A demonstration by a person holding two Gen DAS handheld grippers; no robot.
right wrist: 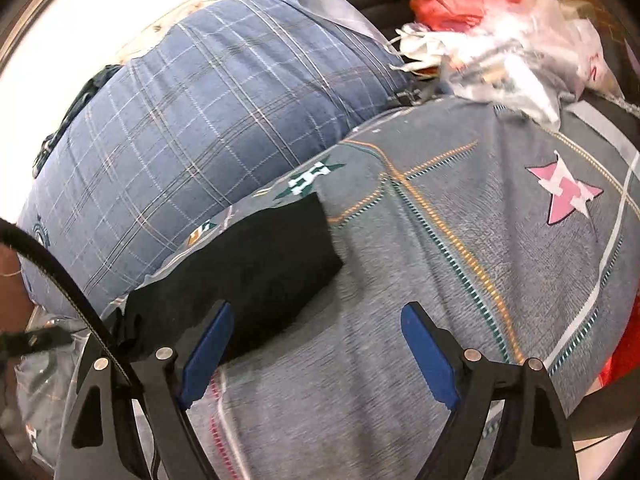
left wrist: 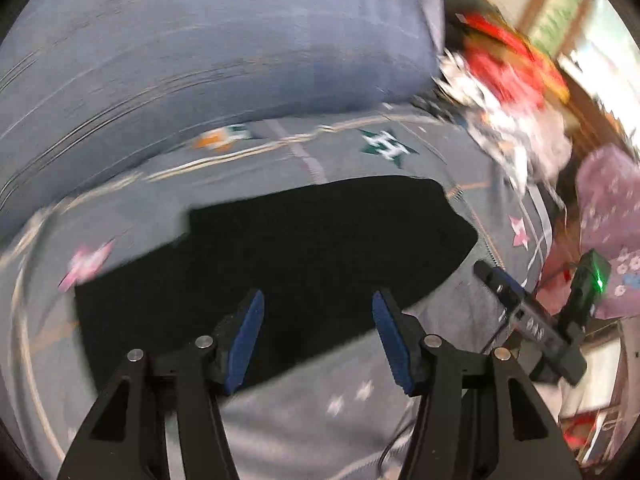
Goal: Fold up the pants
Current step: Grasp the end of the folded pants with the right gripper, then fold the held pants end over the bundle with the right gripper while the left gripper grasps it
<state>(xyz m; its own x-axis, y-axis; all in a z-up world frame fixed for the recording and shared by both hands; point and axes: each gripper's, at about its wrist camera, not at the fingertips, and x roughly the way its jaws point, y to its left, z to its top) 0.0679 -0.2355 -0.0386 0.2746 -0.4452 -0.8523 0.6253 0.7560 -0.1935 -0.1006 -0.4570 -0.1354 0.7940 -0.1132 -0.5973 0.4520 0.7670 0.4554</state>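
Grey cotton bedspread with stars and dashed lines (right wrist: 460, 240) takes up most of what I see, so I'm working on a bed, which gives me a wide soft spot to lay stuff flat. Behind it sits a fat blue plaid pillow (right wrist: 192, 148), pushed to the back edge, I'd guess to keep the middle free. Beyond that there's a heap of red and clear plastic bags (right wrist: 492, 28), off the bed and not my problem.

The black fabric pants (left wrist: 280, 264) lie flat on the bedspread as a compact dark slab with fairly straight edges, so I'd say they're already folded down at least once, maybe done. From the right-hand camera they (right wrist: 240, 276) sit to the left, up near the pillow.

My left gripper (left wrist: 318, 338) hangs over the near edge of the pants, angled steeply down, blue pads parted about halfway with nothing pinched between them, so it's released. My right gripper (right wrist: 316, 356) is tilted down more gently, spread wide and empty too, over bare bedspread just beside the pants' corner. In the left view I can also see it off to the right (left wrist: 532, 320), well clear of the fabric.

Left view is smeared with blur, so fine creases in the pants I can't tell you about.
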